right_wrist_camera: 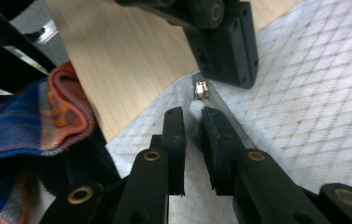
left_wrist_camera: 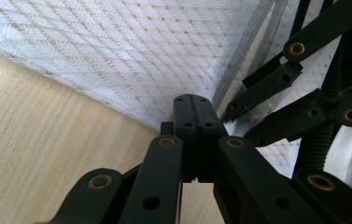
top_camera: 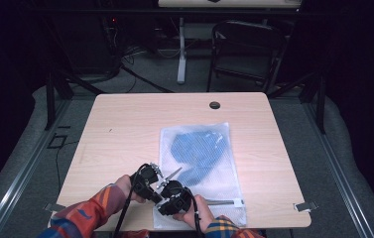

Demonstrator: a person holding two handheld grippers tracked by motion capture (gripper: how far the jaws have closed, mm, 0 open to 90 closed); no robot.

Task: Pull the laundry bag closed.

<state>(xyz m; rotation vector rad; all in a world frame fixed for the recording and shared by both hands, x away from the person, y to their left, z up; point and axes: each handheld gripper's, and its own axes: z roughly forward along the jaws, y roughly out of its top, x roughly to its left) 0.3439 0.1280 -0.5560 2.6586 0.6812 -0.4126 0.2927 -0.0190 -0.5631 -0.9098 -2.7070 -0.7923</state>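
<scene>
Your white mesh laundry bag (top_camera: pixel 202 163) lies flat on the light wooden table (top_camera: pixel 125 129), right of centre in the high view, with a blue folded garment (top_camera: pixel 197 151) showing through its upper half. Both of your grippers sit at the bag's lower left corner, close to the bottom edge of that frame, almost touching each other.

Your left gripper (left_wrist_camera: pixel 193 105) is clenched: in the left gripper view its two black jaws stand pressed together in the middle of the frame, their tips at the corner of the mesh beside the grey zipper tape (left_wrist_camera: pixel 246 46). Whether fabric is pinched between them you cannot tell from here.

Your right gripper (right_wrist_camera: pixel 193 116) has its jaws nearly together, a narrow gap left between them. In the right gripper view a small pale zipper tab (right_wrist_camera: pixel 195 108) sits in that gap at the tips, just below the little metal zipper slider (right_wrist_camera: pixel 201 88); the pads do not clearly press on it. Your left gripper's closed jaws hang at the top of that frame, just above the slider, and your orange and blue plaid sleeve (right_wrist_camera: pixel 29 121) fills the left side.
</scene>
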